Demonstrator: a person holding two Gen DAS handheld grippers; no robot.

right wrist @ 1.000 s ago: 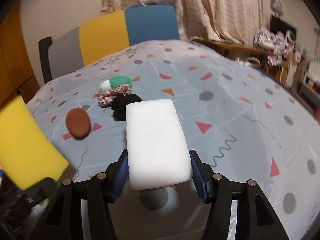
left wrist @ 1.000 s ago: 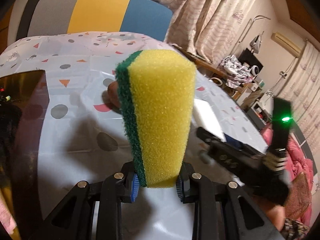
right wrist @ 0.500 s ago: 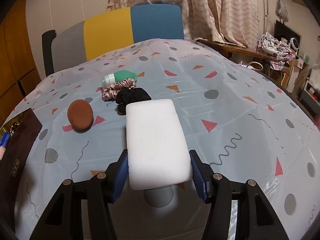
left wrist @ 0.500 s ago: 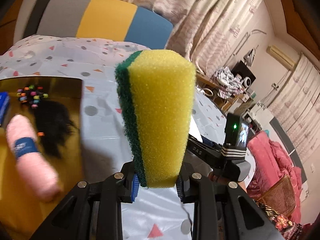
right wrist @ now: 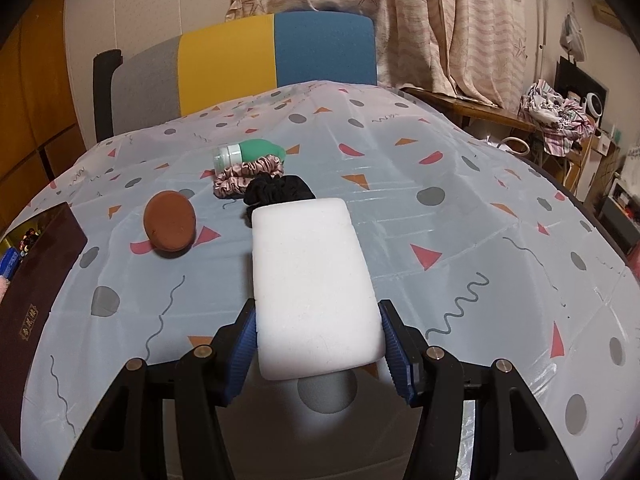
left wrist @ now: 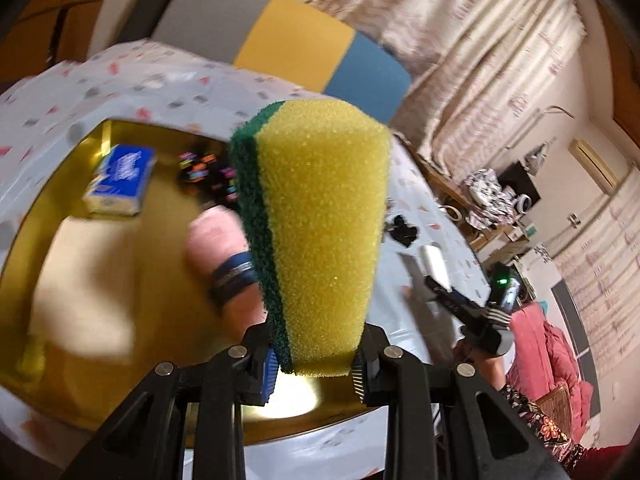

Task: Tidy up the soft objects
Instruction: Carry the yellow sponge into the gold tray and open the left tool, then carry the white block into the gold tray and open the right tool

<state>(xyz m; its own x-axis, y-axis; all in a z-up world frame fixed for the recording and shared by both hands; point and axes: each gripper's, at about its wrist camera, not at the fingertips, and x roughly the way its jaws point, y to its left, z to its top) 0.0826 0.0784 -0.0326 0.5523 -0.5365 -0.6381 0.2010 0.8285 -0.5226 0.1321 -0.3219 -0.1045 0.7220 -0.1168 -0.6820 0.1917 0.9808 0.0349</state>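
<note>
My left gripper [left wrist: 316, 372] is shut on a yellow sponge with a green scrub side [left wrist: 316, 232], held upright above a gold-lined box [left wrist: 96, 280]. In that box lie a pink roll with a blue band [left wrist: 224, 256], a blue tissue pack [left wrist: 120, 180] and a black item with coloured beads [left wrist: 208, 172]. My right gripper [right wrist: 318, 346] is shut on a white foam sponge [right wrist: 312, 280] above the patterned tablecloth [right wrist: 460, 240]. On the cloth beyond it lie a brown puff [right wrist: 170, 220], a black scrunchie [right wrist: 276, 190], a pink scrunchie [right wrist: 248, 172] and a green bottle [right wrist: 248, 152].
The dark side of the box [right wrist: 36, 272] stands at the left edge in the right wrist view. A grey, yellow and blue chair back [right wrist: 240, 64] rises behind the table. Curtains [right wrist: 420, 20] and a cluttered shelf [right wrist: 560, 120] fill the right background.
My left gripper has swung leftward with the yellow sponge, from over the tablecloth to over the gold-lined box. The right gripper and its white sponge have stayed in place.
</note>
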